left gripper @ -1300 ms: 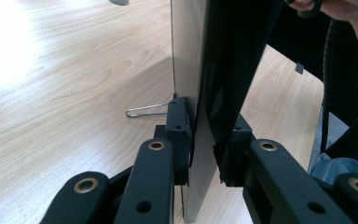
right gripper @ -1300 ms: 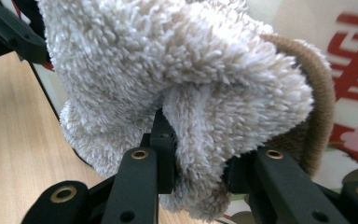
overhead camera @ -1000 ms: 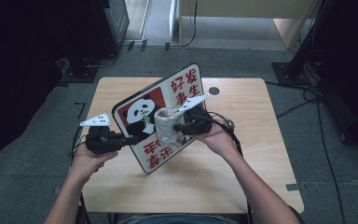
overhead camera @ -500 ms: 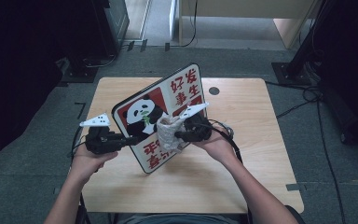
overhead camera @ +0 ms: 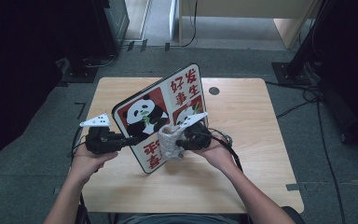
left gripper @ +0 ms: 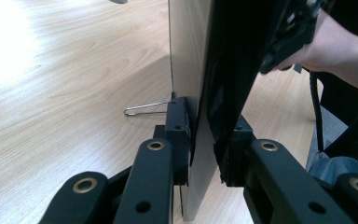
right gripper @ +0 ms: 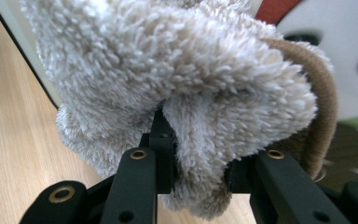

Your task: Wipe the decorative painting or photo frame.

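The panda board is held upright on the worktop, clamped in the left gripper jaws. The fluffy cloth, clamped in the right gripper jaws, has been slid lower down the board, so wiping is under way.

L gripper clamped on board edge, wood table

On the panda board, which stands tilted up on the wooden table, we read large red Chinese characters. Its far right white panel carries 好, 发, 事 and 生 in two columns. On the near white panel, at the board's lower edge, we make out 平 and 喜; a cloth covers part of that panel.
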`<state>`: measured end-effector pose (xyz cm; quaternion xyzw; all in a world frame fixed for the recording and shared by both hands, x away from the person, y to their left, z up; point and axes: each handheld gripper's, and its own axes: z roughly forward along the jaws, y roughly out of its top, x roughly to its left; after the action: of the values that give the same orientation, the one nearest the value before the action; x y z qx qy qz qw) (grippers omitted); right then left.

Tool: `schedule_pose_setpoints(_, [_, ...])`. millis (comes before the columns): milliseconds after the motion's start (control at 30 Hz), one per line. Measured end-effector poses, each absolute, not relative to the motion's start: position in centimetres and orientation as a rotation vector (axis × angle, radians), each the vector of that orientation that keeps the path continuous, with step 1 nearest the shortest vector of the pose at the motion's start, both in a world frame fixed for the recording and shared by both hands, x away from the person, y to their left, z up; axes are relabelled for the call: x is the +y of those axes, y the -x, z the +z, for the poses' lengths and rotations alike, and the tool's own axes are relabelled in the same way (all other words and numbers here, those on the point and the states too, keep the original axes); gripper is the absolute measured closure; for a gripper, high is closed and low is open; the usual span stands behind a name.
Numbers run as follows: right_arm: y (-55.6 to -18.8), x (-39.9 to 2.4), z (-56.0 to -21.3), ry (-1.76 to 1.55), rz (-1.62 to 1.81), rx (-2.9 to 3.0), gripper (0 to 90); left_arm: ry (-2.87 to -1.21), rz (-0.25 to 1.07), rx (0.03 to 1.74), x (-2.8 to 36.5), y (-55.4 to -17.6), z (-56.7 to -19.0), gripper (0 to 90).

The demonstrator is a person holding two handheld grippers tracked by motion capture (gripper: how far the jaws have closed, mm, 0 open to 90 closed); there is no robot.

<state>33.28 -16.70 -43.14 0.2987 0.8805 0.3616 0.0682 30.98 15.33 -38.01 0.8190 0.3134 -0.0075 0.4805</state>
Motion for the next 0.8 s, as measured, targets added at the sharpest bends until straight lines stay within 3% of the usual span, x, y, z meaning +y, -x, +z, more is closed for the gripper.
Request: schedule_pose_setpoints(800, [-32.9, -17.2, -45.2, -0.896, 1.057, 2.690, 70.2, -1.996, -0.018, 0.772, 15.3, -31.3, -37.9, 77.9])
